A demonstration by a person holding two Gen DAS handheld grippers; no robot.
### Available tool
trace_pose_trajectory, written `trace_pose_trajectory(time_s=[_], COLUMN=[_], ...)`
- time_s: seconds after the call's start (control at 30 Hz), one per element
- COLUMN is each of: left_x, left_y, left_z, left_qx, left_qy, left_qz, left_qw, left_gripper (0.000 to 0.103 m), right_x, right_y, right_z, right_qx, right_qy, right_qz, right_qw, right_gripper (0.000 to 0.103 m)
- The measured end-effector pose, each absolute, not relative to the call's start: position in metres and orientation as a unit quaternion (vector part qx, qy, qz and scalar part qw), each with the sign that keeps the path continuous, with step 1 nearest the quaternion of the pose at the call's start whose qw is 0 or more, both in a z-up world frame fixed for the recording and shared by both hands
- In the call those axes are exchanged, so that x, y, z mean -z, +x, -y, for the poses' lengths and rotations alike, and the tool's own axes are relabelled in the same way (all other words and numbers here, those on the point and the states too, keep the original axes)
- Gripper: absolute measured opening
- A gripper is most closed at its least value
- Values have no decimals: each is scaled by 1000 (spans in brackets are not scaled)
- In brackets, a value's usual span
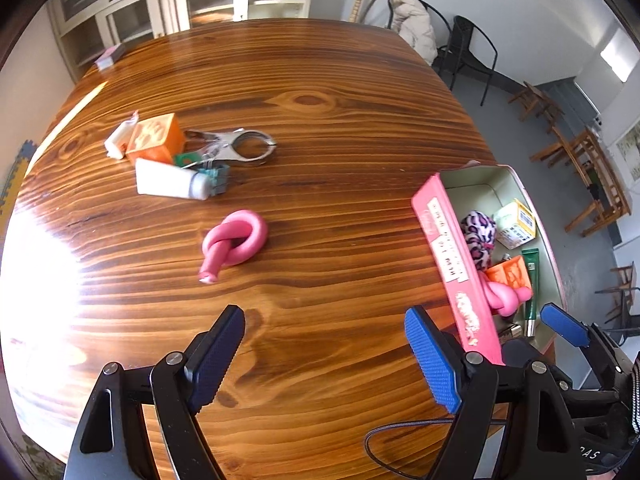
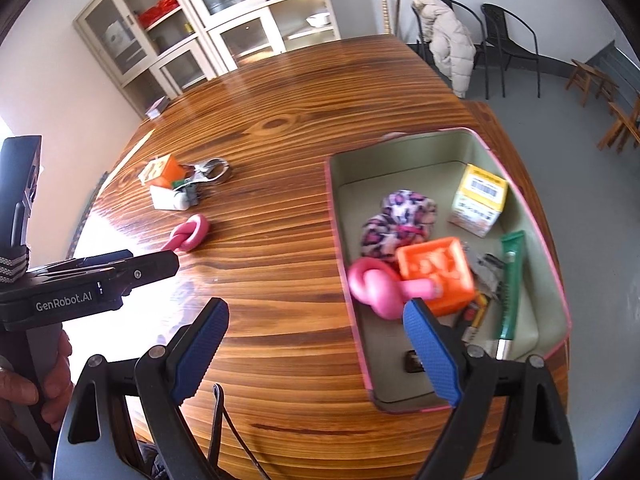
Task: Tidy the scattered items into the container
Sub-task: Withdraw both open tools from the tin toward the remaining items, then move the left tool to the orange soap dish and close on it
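A pink knotted toy (image 1: 236, 242) lies loose on the wooden table (image 1: 340, 128), just ahead of my left gripper (image 1: 324, 356), which is open and holds nothing. Farther back sit an orange cube (image 1: 154, 142), a white tube (image 1: 172, 184), a metal clamp (image 1: 240, 146) and a teal binder clip (image 1: 218, 178), bunched together. The pink tin container (image 2: 340, 240) holds another pink knot (image 2: 376, 284), an orange cube (image 2: 436, 276), a leopard-print scrunchie (image 2: 400, 220), a yellow box (image 2: 480, 200) and a green tube (image 2: 510, 284). My right gripper (image 2: 316, 354) hovers open and empty at the tin's near left corner.
The tin stands at the table's right edge (image 2: 520, 140), with floor beyond. A small box (image 1: 110, 56) lies at the far left corner. Black chairs (image 2: 508, 40) and a cabinet (image 2: 180, 20) stand behind the table. A hand (image 2: 24, 384) holds the left gripper's body (image 2: 80, 296).
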State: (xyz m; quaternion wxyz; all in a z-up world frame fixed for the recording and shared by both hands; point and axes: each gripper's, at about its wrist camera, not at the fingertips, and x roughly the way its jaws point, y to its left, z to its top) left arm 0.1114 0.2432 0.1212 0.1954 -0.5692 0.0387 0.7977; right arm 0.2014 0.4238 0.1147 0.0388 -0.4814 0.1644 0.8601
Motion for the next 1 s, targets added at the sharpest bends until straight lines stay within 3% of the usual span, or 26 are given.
trace_pose_trajectory(time_s=[0.57,1.0], left_x=[-110,-104], left_y=[86,66], left_z=[-135,-108], left_qx=[-804,-809], left_qy=[-581,-577], left_qz=[29,17], left_qw=[122,113], left_gripper=[84,84], right_x=[-111,-100], right_y=[167,145], right_z=[-354,-325], right_qx=[-855,-842], right_qy=[-501,-523], right_qz=[-132,-135], right_qw=[-1,-3], right_gripper=[92,92])
